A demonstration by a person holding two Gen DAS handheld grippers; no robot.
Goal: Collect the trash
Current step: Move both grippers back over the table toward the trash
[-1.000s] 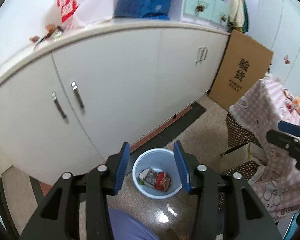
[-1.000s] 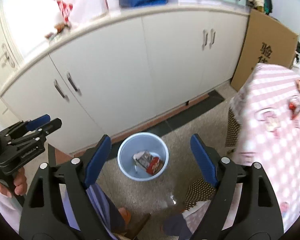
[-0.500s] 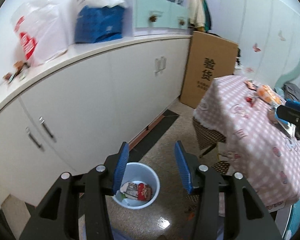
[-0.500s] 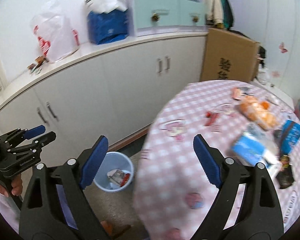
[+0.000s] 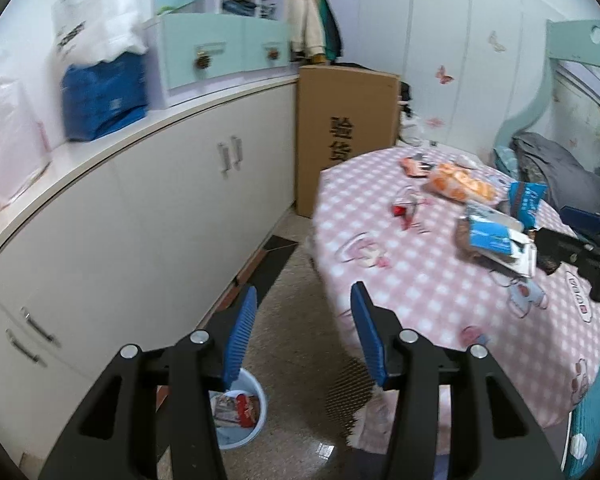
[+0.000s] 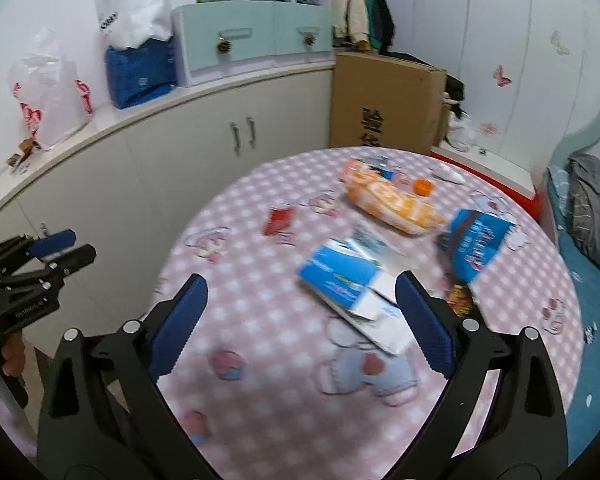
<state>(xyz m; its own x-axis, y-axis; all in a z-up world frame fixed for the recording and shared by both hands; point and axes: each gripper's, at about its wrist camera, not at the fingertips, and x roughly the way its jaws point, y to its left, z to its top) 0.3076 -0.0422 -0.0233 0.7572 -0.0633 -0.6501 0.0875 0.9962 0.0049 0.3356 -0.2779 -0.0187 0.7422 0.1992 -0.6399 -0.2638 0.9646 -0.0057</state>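
My right gripper (image 6: 300, 320) hangs over the desk's (image 6: 280, 360) near edge, fingers wide, just been opening, nothing between them. My left gripper (image 5: 302, 330) stands half-open, empty, above the floor (image 5: 296, 344) and bin (image 5: 256, 420). Mid-desk lie a blue-white packet (image 6: 340, 276), red scrap (image 6: 278, 220) and orange bag (image 6: 388, 198); beyond, white cabinets (image 6: 220, 148) and a cardboard box (image 6: 384, 100).

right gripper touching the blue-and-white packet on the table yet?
Apart. In the right wrist view the right gripper hangs open above the blue-and-white packet; its jaws have just been opening, nothing between the fingers.
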